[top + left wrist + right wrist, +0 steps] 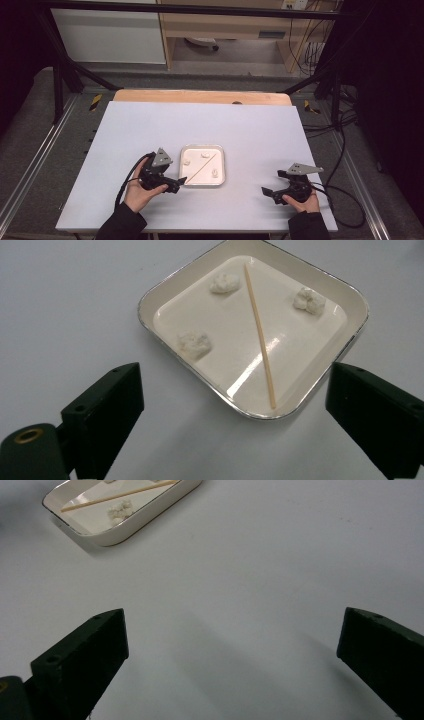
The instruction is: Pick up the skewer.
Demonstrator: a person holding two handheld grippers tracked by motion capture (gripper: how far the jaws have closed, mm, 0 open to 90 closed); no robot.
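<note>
High view shows us a white tabletop (150, 130) with a small square tray (186, 151) near its middle. Our left gripper (176, 183) hangs just beside the tray's near left corner, and our right gripper (268, 193) rests well apart on the right; both have their jaws spread wide and hold nothing.

Left gripper view looks down into the tray (350, 290). A thin wooden stick (259, 335) lies across it on the diagonal, its near end close to the rim. Three small white lumps (194, 343) sit around it, perhaps dough or cotton; we cannot tell which.

We judge the stick as very light, stiff and easy to snap, and it will likely slide on the glossy tray bottom. We would take hold near its middle, with the jaws crossing it and closing gently, so that it does not roll away.
</note>
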